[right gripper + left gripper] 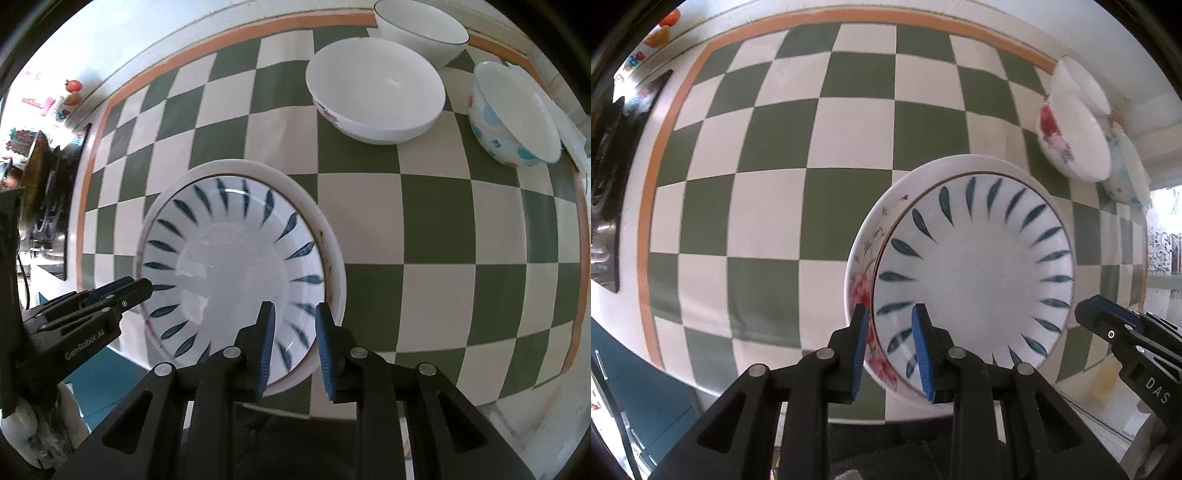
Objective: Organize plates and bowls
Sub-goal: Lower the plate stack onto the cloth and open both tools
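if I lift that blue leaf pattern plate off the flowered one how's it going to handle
The glossy white plate with blue leaf strokes looks glazed ceramic, so probably rigid, slippery and breakable. It sits nested inside the floral-rimmed plate, so it may slide. Both grippers, left and right, straddle rims.

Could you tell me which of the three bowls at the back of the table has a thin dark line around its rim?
It is the plain white bowl farthest back, by the cloth's orange border. The floral bowl and the blue-spotted bowl have plain white rims.

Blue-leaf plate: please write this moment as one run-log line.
blue-leaf plate: stacked on floral plate | left gripper: open, straddling both rims | right gripper: open, straddling rims | bowls: apart
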